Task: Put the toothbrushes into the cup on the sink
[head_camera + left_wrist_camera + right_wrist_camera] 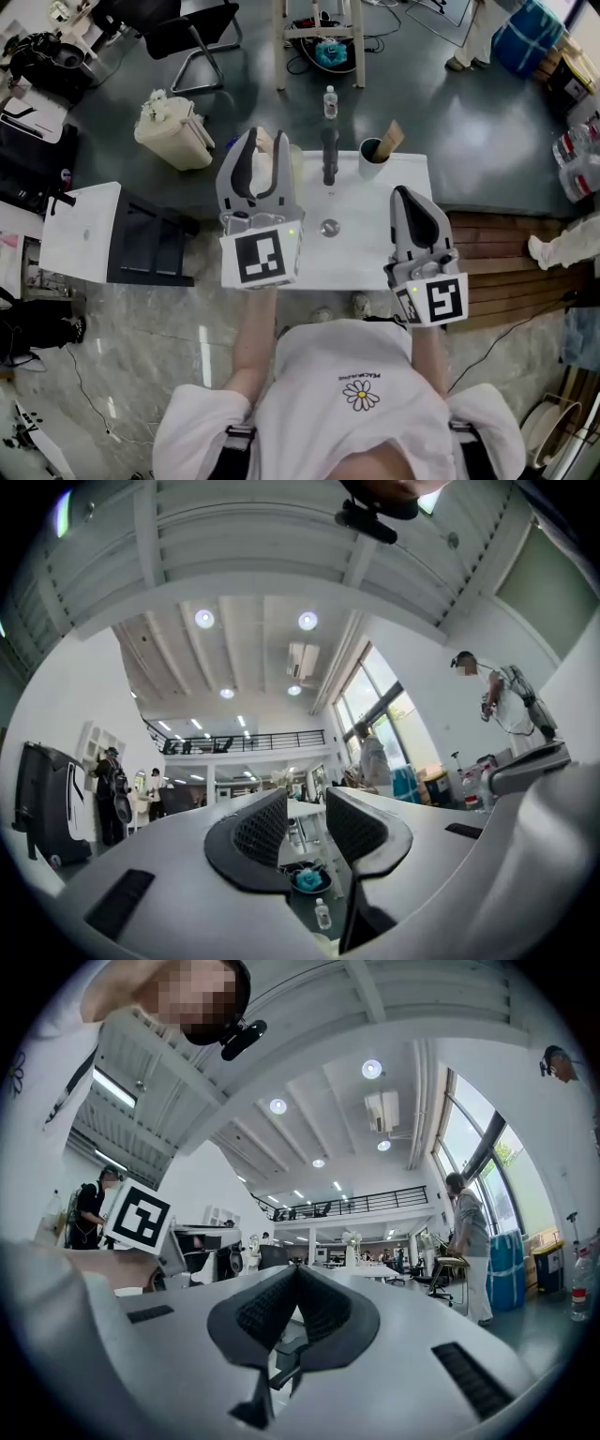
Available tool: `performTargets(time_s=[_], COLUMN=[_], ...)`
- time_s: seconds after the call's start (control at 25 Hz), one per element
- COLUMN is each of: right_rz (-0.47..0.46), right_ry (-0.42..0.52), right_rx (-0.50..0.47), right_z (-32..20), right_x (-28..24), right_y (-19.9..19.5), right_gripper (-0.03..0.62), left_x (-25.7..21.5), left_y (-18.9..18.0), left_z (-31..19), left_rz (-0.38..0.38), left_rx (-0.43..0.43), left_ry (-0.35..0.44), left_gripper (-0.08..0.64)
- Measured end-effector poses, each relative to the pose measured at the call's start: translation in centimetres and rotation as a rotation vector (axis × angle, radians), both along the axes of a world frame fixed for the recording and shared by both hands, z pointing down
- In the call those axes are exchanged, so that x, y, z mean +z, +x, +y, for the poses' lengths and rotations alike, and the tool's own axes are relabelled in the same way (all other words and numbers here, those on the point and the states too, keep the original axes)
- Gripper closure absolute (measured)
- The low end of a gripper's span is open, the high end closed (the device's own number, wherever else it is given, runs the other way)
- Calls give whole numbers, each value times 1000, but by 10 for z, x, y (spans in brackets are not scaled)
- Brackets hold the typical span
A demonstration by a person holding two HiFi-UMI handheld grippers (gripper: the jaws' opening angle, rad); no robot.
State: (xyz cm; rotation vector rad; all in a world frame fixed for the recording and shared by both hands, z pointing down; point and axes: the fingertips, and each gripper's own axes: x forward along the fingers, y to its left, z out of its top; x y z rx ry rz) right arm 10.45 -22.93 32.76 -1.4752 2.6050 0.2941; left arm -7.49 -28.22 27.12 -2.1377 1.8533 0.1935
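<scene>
A white sink point(375, 258) with a dark faucet point(329, 155) and a round drain point(329, 227) lies in front of me. At its back right stands a dark cup point(372, 159) with a tan item point(390, 137) sticking out of it. My left gripper point(262, 141) hangs raised over the sink's left part, open, and the left gripper view shows nothing between its jaws point(305, 803). My right gripper point(405, 193) hovers over the sink's right side, shut and empty point(295, 1274). I see no loose toothbrush; the left gripper hides the back left corner.
On the grey floor beyond the sink are a small bottle point(330, 101), a white bin point(173, 131) and a table's legs point(319, 42). A black cart point(150, 246) with a white panel point(80, 232) stands left. Wooden boards point(497, 253) lie right. People stand in the room.
</scene>
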Motion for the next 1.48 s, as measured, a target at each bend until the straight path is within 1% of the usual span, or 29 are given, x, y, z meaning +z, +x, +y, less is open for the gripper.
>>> performTargets(time_s=[0.12, 0.24, 0.32, 0.44, 0.64, 0.72, 0.88, 1.16, 1.48], right_rz=[4, 14, 9, 5, 23, 25, 26, 28, 22], right_ry=[6, 3, 6, -2, -30, -32, -36, -43, -56], right_rx=[-11, -18, -17, -6, 8, 11, 18, 21, 33], right_z=[1, 1, -1, -4, -5, -5, -7, -9, -11], right_x=[1, 4, 5, 8, 17, 17, 16, 18, 22], right_y=[-9, -17, -18, -17, -15, -14, -13, -13, -7], right_gripper=[580, 580, 580, 580, 581, 580, 580, 580, 581], left_x=[12, 25, 32, 40, 50, 50, 51, 54, 61], left_y=[7, 6, 4, 2, 3, 2, -1, -6, -9], left_z=[24, 39, 44, 48, 45, 44, 42, 38, 36], left_rz=[35, 41, 55, 83, 83, 81, 48, 66, 75], left_rx=[10, -20, -34, -49, -48, -48, -49, -51, -54], left_ry=[-17, -28, -43, -67, -102, -103, -102, -106, -131], left_gripper=[449, 516, 540, 545, 545, 545, 545, 545, 545])
